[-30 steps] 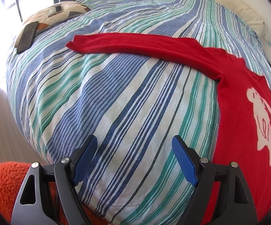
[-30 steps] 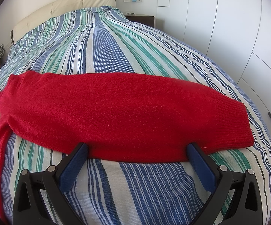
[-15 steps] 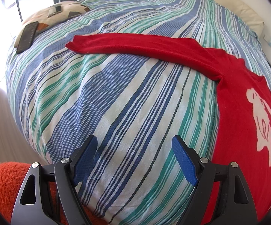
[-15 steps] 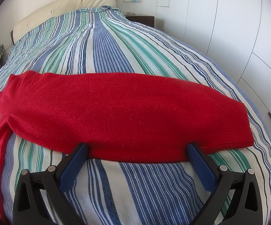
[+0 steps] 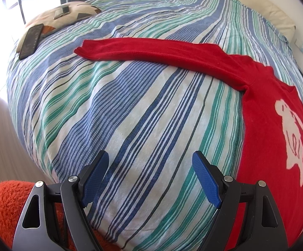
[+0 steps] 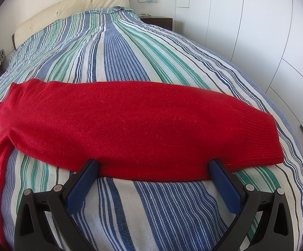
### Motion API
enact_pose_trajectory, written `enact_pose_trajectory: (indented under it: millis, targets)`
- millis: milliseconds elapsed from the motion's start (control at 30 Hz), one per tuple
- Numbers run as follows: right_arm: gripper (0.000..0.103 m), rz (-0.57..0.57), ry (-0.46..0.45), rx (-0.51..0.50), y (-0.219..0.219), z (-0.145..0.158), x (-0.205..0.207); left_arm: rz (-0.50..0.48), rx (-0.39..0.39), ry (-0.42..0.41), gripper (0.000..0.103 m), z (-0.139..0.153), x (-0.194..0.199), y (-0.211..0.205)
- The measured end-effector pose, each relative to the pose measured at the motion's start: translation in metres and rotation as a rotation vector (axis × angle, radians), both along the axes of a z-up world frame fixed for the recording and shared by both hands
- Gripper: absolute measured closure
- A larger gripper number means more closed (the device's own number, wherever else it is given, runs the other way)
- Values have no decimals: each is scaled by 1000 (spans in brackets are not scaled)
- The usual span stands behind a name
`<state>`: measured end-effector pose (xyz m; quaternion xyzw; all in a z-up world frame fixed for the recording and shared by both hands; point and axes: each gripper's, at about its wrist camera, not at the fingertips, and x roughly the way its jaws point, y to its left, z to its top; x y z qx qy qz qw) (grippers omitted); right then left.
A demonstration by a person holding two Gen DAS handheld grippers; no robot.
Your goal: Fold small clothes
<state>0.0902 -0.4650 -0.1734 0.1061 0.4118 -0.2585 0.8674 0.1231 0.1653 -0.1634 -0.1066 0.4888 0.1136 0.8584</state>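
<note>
A red knit sweater [image 5: 264, 129] with a white animal figure lies flat on the striped bedspread [image 5: 130, 108]. In the left wrist view one sleeve [image 5: 151, 52] stretches out to the left. My left gripper [image 5: 151, 163] is open and empty, above bare bedspread left of the sweater's body. In the right wrist view the other sleeve [image 6: 141, 125] lies straight across, with its cuff [image 6: 266, 144] at the right. My right gripper [image 6: 153, 167] is open and empty, its blue fingertips at the sleeve's near edge.
A patterned cushion [image 5: 71, 14] with a dark phone [image 5: 31, 40] and a smaller device lies at the bed's far left corner. An orange fluffy thing [image 5: 7, 205] sits below the bed edge. A beige headboard [image 6: 67, 8], a nightstand [image 6: 157, 21] and white wardrobe doors [image 6: 256, 31] border the bed.
</note>
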Motion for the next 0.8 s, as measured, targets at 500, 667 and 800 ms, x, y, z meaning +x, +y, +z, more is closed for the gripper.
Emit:
enact_pose_trajectory:
  millis: [500,667,800]
  targets:
    - [0,0,0,0,0,0,0,-3,3,-5,20,2,0,-1]
    - [0,0,0,0,0,0,0,-4,6,-8,20,2,0,-2]
    - [0,0,0,0,1,0,0,-3,5,-8,20,2,0,-1]
